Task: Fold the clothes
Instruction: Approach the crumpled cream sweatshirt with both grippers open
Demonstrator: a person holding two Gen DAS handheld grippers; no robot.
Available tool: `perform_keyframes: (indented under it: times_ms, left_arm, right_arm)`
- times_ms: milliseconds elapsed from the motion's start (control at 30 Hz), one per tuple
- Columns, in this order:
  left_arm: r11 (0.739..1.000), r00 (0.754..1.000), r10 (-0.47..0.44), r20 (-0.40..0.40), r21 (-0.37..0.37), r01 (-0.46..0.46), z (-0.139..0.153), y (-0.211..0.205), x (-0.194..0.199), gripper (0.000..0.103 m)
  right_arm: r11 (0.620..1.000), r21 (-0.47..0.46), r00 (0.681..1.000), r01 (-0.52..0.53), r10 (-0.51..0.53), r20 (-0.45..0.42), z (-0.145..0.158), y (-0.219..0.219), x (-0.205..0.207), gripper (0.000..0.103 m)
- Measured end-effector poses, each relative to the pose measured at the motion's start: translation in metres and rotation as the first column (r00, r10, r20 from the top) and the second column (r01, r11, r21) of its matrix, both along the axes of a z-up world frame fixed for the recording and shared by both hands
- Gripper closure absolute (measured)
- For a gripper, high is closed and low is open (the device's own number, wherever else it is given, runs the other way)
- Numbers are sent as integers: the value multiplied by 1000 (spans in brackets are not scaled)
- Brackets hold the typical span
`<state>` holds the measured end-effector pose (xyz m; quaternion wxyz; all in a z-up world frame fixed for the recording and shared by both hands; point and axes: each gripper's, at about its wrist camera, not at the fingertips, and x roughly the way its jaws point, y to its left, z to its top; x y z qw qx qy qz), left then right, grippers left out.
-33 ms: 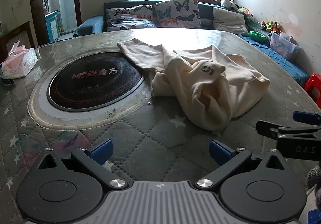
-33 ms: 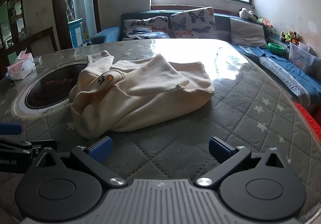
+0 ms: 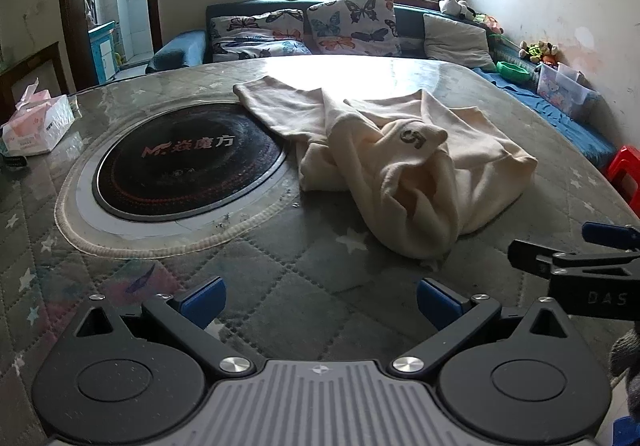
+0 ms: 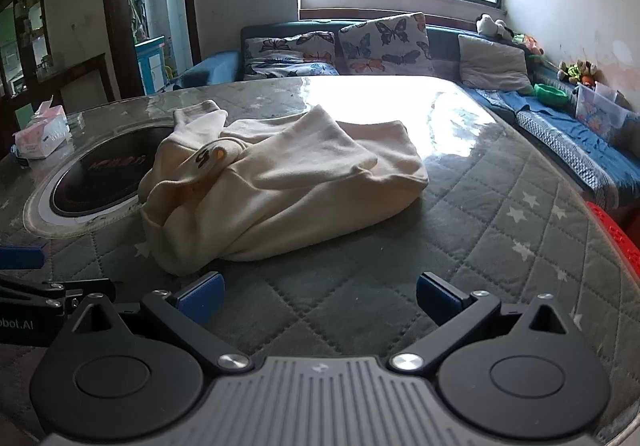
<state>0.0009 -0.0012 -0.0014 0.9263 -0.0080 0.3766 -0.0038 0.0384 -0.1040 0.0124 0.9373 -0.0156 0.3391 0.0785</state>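
- cream sweatshirt lies crumpled in a heap just right of the round black cooktop, one sleeve over its rim
- looks soft, limp, light; will sag and bunch, not slippery. Best taken at hem corners or a sleeve cuff, not the lumpy middle
- left gripper jaws wide, holding nothing, short of the heap
- right gripper wide too, nothing held, near the sweatshirt's front edge
- quilted star-print table cover, glossy further back
- tissue box left of cooktop; sofa beyond, under a window
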Motion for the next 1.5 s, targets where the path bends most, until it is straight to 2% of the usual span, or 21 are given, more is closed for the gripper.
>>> perform_keyframes:
  times_ms: [200, 467, 1500]
  left_arm:
    - [1000, 1000, -10, -14, -7, 10, -5, -4, 1, 0]
    - [1000, 999, 1, -37, -3, -1, -4, -6, -5, 0]
    - [999, 997, 2, -80, 43, 2, -6, -10, 10, 0]
  right_arm:
    - [1000, 11, 1000, -8, 8, -8, -4, 9, -7, 0]
    - [1000, 2, 998, -13, 13, -63, -5, 20, -7, 0]
    - [999, -33, 996, -6, 3, -84, -8, 24, 4, 0]
